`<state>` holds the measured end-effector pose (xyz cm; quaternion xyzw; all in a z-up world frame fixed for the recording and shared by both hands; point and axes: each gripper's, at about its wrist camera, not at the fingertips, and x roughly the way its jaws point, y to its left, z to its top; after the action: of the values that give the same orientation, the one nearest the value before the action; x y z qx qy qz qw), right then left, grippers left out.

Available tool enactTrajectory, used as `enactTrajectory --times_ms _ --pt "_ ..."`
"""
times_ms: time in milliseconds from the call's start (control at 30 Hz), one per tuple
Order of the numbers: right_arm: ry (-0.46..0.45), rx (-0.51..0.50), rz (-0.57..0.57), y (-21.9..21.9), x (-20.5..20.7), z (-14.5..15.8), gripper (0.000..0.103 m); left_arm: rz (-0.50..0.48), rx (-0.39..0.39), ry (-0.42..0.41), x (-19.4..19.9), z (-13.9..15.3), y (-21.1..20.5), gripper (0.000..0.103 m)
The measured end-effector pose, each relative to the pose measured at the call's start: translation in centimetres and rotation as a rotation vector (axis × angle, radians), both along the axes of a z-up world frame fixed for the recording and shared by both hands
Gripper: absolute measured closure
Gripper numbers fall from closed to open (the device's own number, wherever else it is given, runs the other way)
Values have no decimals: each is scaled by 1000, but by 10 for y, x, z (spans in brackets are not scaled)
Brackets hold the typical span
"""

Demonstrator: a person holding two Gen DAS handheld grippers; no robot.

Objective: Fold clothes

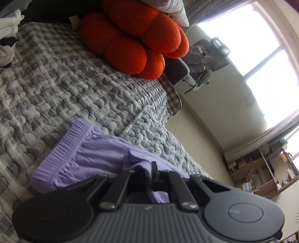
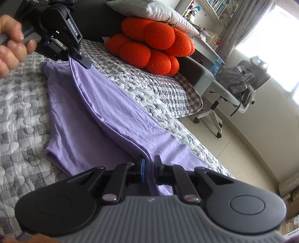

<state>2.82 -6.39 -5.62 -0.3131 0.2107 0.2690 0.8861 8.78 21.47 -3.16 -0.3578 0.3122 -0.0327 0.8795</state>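
Observation:
A lilac pair of trousers lies on a grey quilted bed, its elastic waistband in the left wrist view. My left gripper is shut on the garment's edge near the waistband; it also shows in the right wrist view, held by a hand, lifting a fold. My right gripper is shut on the other end of the same fold. The raised edge runs taut between the two grippers, folded over the flat lower layer.
An orange knotted cushion and a white pillow sit at the head of the bed. A pile of clothes lies at the far left. An office chair stands on the floor beside the bed.

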Motion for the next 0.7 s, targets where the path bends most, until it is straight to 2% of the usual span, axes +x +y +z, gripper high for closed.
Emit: enactTrajectory --times_ms 267,500,700 --pt "-10 -2 3 5 -1 0 96 -24 24 -6 -1 2 4 100" --pt "-25 10 18 10 -5 3 97 -24 66 -67 -10 14 15 100" --pt "-15 -2 32 17 -5 -1 97 -14 106 -38 -10 10 21 100"
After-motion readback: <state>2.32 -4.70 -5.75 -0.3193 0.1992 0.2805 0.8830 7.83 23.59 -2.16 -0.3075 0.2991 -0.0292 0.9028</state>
